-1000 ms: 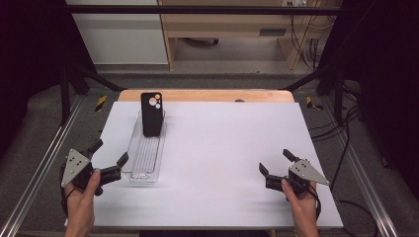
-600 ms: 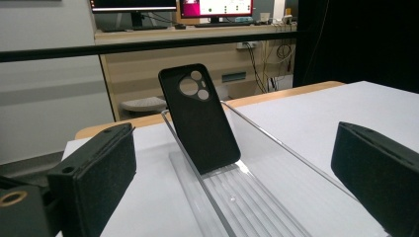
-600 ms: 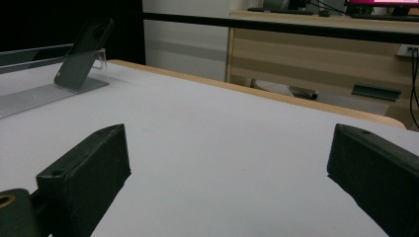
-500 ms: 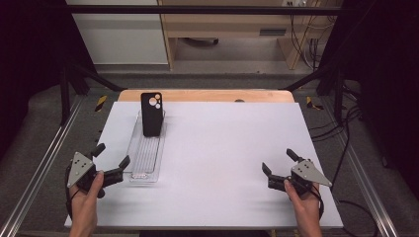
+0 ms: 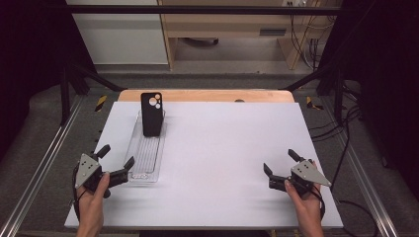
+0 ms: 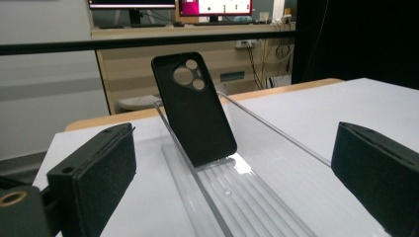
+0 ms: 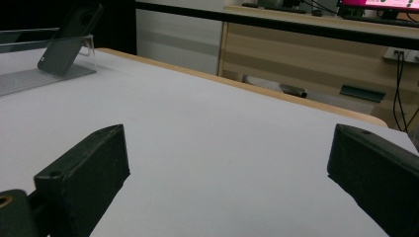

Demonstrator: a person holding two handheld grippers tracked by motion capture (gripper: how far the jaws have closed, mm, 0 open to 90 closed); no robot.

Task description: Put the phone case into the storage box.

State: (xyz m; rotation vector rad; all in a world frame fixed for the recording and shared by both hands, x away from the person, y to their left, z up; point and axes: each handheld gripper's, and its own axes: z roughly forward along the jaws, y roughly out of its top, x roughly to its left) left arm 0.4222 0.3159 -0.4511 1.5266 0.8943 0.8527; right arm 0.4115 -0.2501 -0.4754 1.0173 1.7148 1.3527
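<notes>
High view showed your left gripper spread wide at the near end of the clear tray, where the black phone case leaned at the far end. Your right gripper gaped empty, well apart, over the white table.

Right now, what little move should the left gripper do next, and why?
Probably ease forward along the tray toward the phone case. The left gripper sits open at the tray's near end, while the case leans upright at the far end. Its jaws hold nothing. The right gripper waits far off, also open.
</notes>
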